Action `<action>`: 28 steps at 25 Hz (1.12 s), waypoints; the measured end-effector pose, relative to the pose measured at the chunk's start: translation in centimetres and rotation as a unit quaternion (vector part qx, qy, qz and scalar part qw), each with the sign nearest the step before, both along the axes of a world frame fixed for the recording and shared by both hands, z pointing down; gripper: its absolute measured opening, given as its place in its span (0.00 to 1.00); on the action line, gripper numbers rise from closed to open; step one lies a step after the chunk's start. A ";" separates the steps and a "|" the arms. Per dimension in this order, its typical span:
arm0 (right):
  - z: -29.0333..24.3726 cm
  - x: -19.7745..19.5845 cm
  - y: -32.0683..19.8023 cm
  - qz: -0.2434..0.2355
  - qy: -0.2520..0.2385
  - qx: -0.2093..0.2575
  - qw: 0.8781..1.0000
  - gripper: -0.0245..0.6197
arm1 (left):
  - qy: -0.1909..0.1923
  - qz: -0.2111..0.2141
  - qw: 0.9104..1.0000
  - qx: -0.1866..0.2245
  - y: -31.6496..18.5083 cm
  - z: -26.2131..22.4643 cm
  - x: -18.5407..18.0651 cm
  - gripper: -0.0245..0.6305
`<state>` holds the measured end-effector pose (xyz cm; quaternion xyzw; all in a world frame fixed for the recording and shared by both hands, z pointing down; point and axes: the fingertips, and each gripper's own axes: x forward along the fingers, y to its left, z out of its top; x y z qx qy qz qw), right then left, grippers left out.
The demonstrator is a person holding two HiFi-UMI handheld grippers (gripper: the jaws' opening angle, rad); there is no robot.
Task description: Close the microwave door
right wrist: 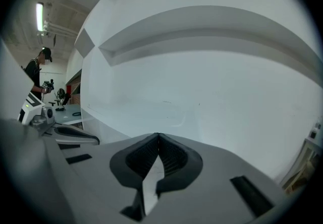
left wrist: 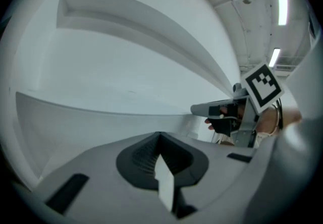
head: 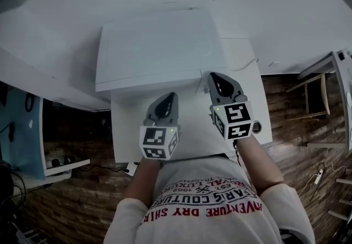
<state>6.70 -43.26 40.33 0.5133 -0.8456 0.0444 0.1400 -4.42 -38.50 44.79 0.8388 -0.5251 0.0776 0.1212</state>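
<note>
A white microwave (head: 157,45) stands at the back of a white table (head: 250,89), seen from above; no open door shows from here. My left gripper (head: 170,96) hovers over the table just in front of it, jaws shut on nothing. My right gripper (head: 215,76) is shut and empty too, its tip close to the microwave's front right corner. The left gripper view faces the appliance's white front (left wrist: 101,122) past the shut left gripper (left wrist: 159,134), with the right gripper (left wrist: 222,109) beside. The right gripper view has the right gripper (right wrist: 158,136) shut before the white front (right wrist: 202,92).
A thin cable (head: 242,65) lies on the table right of the microwave, and a small dark round thing (head: 257,126) sits near the table's right edge. A wooden stool (head: 313,94) stands on the floor at right. A person (right wrist: 38,74) stands far off at the left.
</note>
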 end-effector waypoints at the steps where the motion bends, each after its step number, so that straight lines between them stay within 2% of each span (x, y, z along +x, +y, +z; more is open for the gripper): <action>1: -0.2 -0.1 0.5 0.006 -0.008 0.004 1.000 0.06 | -0.003 0.006 1.000 0.011 0.4 -0.8 0.1 0.03; 8: 0.3 -1.7 5.4 0.014 -0.060 0.009 0.998 0.06 | 0.008 0.025 0.997 0.077 2.8 -6.2 0.2 0.03; 12: 0.3 -2.3 7.4 0.022 -0.088 0.021 0.996 0.06 | 0.003 0.036 0.994 0.100 4.2 -7.6 -0.3 0.03; 16: 0.8 -2.4 8.9 0.028 -0.099 0.036 0.994 0.05 | 0.007 0.036 0.995 0.094 5.1 -6.7 -1.2 0.03; 20: 2.2 -2.5 9.6 0.030 -0.095 0.024 0.995 0.06 | 0.020 0.022 0.997 0.071 5.6 -5.3 -2.2 0.03; 28: 2.7 -3.8 10.2 0.002 -0.079 0.016 0.997 0.05 | 0.022 0.015 0.997 0.074 6.1 -5.4 -2.8 0.03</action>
